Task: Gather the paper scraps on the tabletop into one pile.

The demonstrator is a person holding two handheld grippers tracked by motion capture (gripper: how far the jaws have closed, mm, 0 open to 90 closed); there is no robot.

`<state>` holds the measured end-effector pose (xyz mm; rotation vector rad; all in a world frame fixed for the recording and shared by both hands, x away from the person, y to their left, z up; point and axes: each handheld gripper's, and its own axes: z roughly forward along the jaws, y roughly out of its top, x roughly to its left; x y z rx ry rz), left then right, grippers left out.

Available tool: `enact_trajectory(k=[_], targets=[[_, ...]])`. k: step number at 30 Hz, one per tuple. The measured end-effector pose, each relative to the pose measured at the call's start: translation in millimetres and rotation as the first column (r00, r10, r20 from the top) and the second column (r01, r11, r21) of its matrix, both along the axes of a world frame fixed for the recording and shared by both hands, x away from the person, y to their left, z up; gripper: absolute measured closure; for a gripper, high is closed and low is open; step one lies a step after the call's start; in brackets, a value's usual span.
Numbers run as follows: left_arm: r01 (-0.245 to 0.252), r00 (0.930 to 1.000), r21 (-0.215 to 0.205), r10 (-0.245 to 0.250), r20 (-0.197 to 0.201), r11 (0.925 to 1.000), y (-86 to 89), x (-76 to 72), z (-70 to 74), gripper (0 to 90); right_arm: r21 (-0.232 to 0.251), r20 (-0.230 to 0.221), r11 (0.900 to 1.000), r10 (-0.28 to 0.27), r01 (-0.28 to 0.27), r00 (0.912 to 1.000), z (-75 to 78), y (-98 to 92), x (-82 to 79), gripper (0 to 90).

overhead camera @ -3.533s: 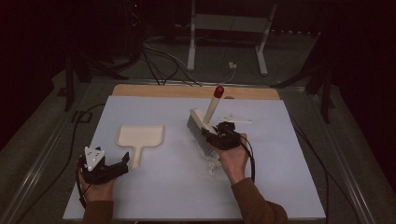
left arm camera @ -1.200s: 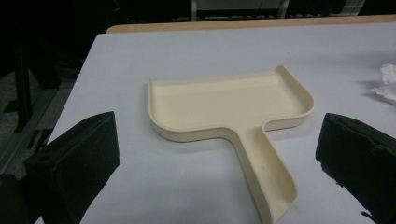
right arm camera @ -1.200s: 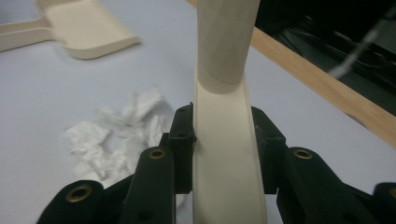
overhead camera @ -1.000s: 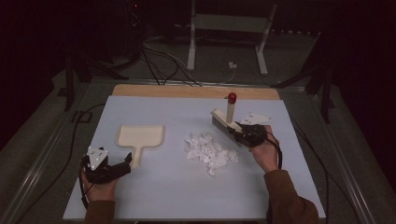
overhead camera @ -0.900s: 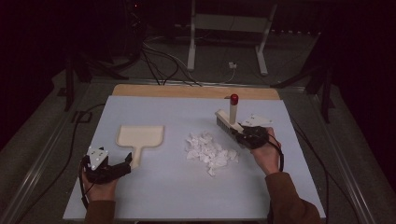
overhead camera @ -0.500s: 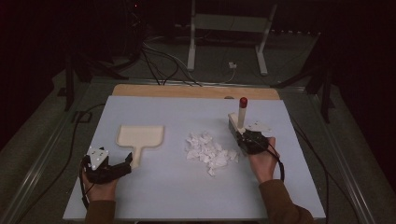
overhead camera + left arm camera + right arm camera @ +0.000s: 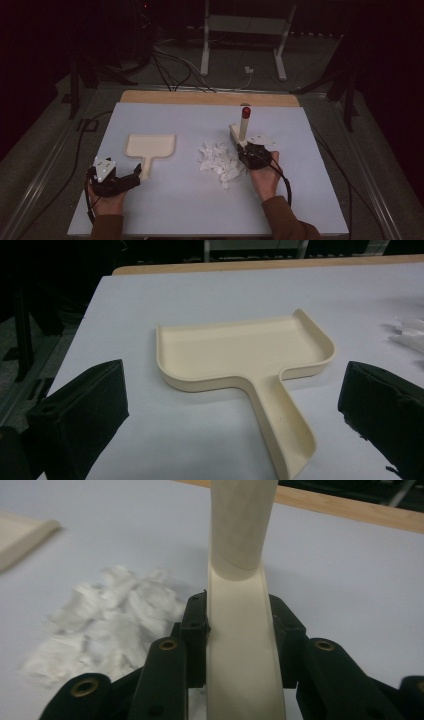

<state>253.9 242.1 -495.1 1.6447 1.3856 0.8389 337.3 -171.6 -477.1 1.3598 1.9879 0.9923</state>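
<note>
A cream brush with a red-tipped handle (image 7: 244, 122) stands tilted just right of a heap of white paper scraps (image 7: 218, 160). My right gripper (image 7: 248, 148) is shut on its handle, low down. In the right gripper view the handle (image 7: 242, 630) sits pinched between the black jaws, with the scraps (image 7: 105, 625) to its left. A cream dustpan (image 7: 150, 146) lies flat at the left of the white table top. My left gripper (image 7: 136, 173) rests on the table at the tip of the pan's handle. In the left gripper view its jaws stand open either side of the dustpan (image 7: 245, 355).
A wooden strip (image 7: 210, 97) runs along the table's far edge. Behind it stand a metal stand (image 7: 206, 37) and loose cables (image 7: 170, 70) on the floor. A cable (image 7: 75, 155) trails off the table's left side.
The right hand first carried the brush out to the right of the scraps, then brought it back left and lower, beside the heap. The left hand has kept still.
</note>
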Motion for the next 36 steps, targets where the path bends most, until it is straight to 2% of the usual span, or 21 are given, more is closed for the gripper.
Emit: enact_trajectory(k=[8, 13, 19, 25, 29, 32, 36], targets=[[-0.002, 1.0000, -0.002, 0.002, 0.001, 1.0000, 0.7, -0.1, 0.1, 0.4, 0.028, 0.010, 0.999, 0.036, -0.036, 0.9993, 4.0, 19.7, -0.7, 67.5], [0.000, 1.0000, -0.004, 0.000, 0.002, 1.0000, 1.0, -0.2, 0.1, 0.4, -0.001, -0.004, 0.996, 0.084, -0.084, 0.9965, 1.7, 28.0, -1.1, 67.4], [0.009, 1.0000, -0.004, -0.009, -0.002, 0.9999, 0.2, 0.3, -0.2, 0.4, -0.035, 0.017, 0.990, 0.135, -0.134, 0.9907, 5.0, 23.0, 0.4, 67.4], [0.011, 0.9999, -0.004, -0.011, -0.003, 0.9999, -0.3, 0.4, -0.3, 0.4, -0.112, 0.081, 0.974, 0.208, -0.199, 0.9747, 10.5, 12.3, 7.4, 67.4], [0.016, 0.9999, -0.004, -0.016, -0.004, 0.9999, -0.2, 0.3, -0.3, 0.4, -0.119, 0.091, 0.966, 0.240, -0.229, 0.9665, 12.3, 4.6, 13.4, 67.4], [0.019, 0.9998, -0.004, -0.019, -0.005, 0.9998, -0.7, 0.6, -0.5, 0.4, -0.152, 0.094, 0.950, 0.287, -0.271, 0.9533, 12.7, 0.1, 19.0, 67.4], [0.020, 0.9998, -0.005, -0.020, -0.006, 0.9998, -0.8, 0.7, -0.6, 0.4, -0.181, 0.100, 0.924, 0.357, -0.336, 0.9286, 13.3, -2.8, 26.8, 67.4]])
